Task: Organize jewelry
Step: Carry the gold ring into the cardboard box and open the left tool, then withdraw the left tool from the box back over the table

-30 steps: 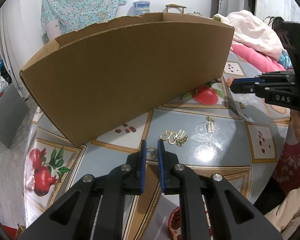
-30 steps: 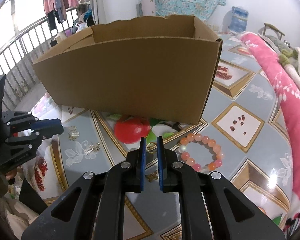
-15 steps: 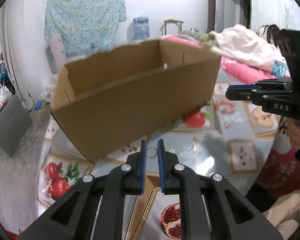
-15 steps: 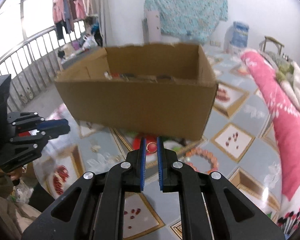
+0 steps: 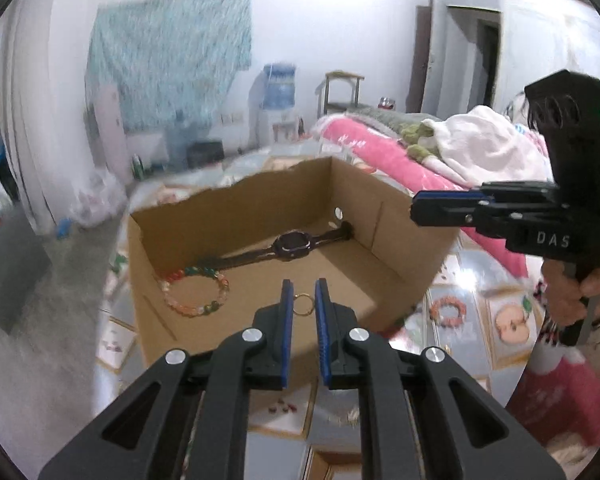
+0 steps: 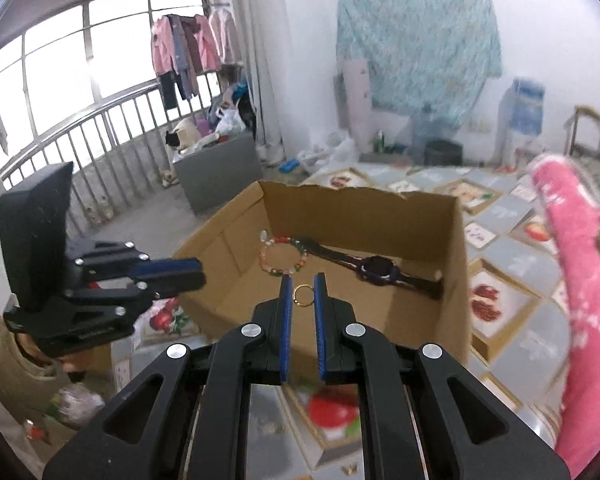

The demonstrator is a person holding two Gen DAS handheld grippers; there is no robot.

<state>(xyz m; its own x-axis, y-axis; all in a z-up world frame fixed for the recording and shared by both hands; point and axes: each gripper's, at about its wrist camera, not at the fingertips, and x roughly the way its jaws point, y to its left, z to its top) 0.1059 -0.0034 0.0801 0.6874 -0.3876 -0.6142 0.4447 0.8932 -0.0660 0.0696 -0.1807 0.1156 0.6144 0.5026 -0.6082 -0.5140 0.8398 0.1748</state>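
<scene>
My left gripper (image 5: pixel 302 292) is shut on a small gold ring (image 5: pixel 302 305), held upright between the blue pads above the near wall of an open cardboard box (image 5: pixel 400 248). Inside the box lie a multicoloured bead bracelet (image 5: pixel 196 292) and a dark watch (image 5: pixel 292 244). My right gripper (image 6: pixel 303 285) is shut on a second gold ring (image 6: pixel 303 295) over the same box (image 6: pixel 364 208), with the bracelet (image 6: pixel 284 256) and watch (image 6: pixel 378 270) below and beyond it. Each gripper shows side-on in the other's view: the right gripper (image 5: pixel 414 208) and the left gripper (image 6: pixel 198 276).
The box stands on a table with a fruit-patterned cloth (image 6: pixel 512 264). A pink bead bracelet (image 5: pixel 446 312) lies on the cloth to the right of the box. A pink blanket (image 6: pixel 572 264) runs along the right. A person's hand (image 5: pixel 580 292) holds the right gripper's handle.
Both grippers have risen from the table surface with their rings. The box, seen from its side before, is now seen from above with its inside showing.
</scene>
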